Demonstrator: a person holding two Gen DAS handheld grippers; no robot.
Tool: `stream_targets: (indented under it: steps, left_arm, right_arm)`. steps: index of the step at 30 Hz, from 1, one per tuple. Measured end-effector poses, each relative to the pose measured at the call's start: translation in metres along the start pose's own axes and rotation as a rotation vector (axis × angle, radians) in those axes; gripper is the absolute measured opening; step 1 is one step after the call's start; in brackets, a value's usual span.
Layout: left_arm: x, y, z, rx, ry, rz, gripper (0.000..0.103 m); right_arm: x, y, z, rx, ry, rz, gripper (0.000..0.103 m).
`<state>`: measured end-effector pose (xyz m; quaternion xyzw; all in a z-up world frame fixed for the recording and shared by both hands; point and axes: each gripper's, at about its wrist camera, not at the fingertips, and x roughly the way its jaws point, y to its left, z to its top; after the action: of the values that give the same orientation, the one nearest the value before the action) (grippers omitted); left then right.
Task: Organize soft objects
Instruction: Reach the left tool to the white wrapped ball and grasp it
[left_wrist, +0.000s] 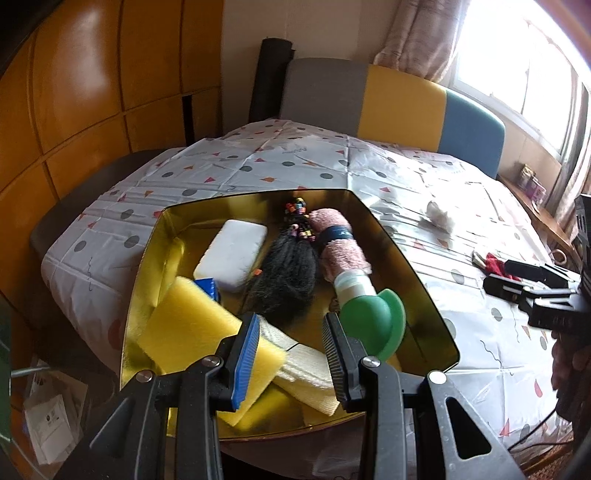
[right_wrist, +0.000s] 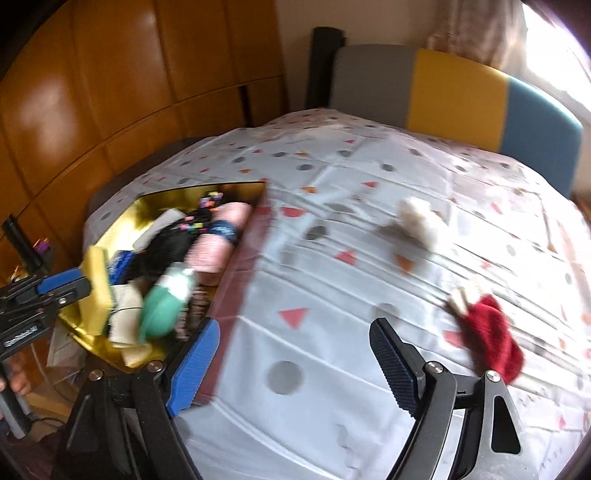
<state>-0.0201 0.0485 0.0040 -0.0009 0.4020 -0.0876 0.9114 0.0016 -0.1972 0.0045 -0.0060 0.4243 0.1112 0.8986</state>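
1. Left tongs (left_wrist: 291, 332) hovering over the near end of the gold tray (left_wrist: 417, 258), jaws partly apart, nothing between them.
2. Right tongs (right_wrist: 295, 343) over the patterned tablecloth (right_wrist: 332, 258) on the table, jaws spread wide and empty.
3. In the tray: white sponge block (left_wrist: 232, 254), black tassel with coloured beads (left_wrist: 284, 273), pink rolled towel (left_wrist: 340, 247) bound by a dark band, green-capped bottle (left_wrist: 369, 317), yellow sponge (left_wrist: 188, 325), cream folded cloth (left_wrist: 303, 369), all packed close together.
4. Outside the tray, on the tablecloth: red knitted piece (right_wrist: 495, 343) just beside the right tongs' right finger; white fluffy lump (right_wrist: 421, 221) farther back, well apart from the tray.
5. Behind the table: chair back (left_wrist: 399, 103) in grey, yellow and blue.
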Motion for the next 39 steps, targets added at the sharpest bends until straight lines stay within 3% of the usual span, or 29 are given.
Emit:
stream_targets:
  steps: [9,14,19,23,27,31,33,39]
  left_arm:
    - [-0.002,-0.037,0.020,0.089,-0.025,-0.044,0.035]
    - [0.003,-0.073,0.042,0.154,-0.024,-0.114,0.041]
    - [0.025,-0.119,0.071,0.208,0.022,-0.210,0.042]
    - [0.063,-0.150,0.093,0.156,0.142,-0.298,0.042]
    - [0.111,-0.179,0.114,0.087,0.236,-0.327,0.042]
    - [0.148,-0.198,0.129,0.034,0.272,-0.330,0.044]
    - [0.169,-0.206,0.135,0.002,0.291,-0.331,0.051]
    - [0.228,-0.222,0.151,-0.097,0.340,-0.338,0.052]
  right_arm:
    - [-0.007,-0.091,-0.008,0.158,0.002,-0.178,0.085]
    - [-0.014,-0.157,-0.024,0.350,-0.028,-0.302,0.085]
    - [-0.022,-0.203,-0.047,0.569,-0.028,-0.357,0.085]
    - [-0.031,-0.218,-0.052,0.650,-0.047,-0.356,0.085]
    - [-0.034,-0.220,-0.052,0.672,-0.056,-0.347,0.090]
    - [-0.032,-0.220,-0.051,0.679,-0.051,-0.344,0.090]
    - [-0.032,-0.221,-0.052,0.689,-0.049,-0.338,0.090]
    - [-0.031,-0.224,-0.053,0.725,-0.049,-0.296,0.091]
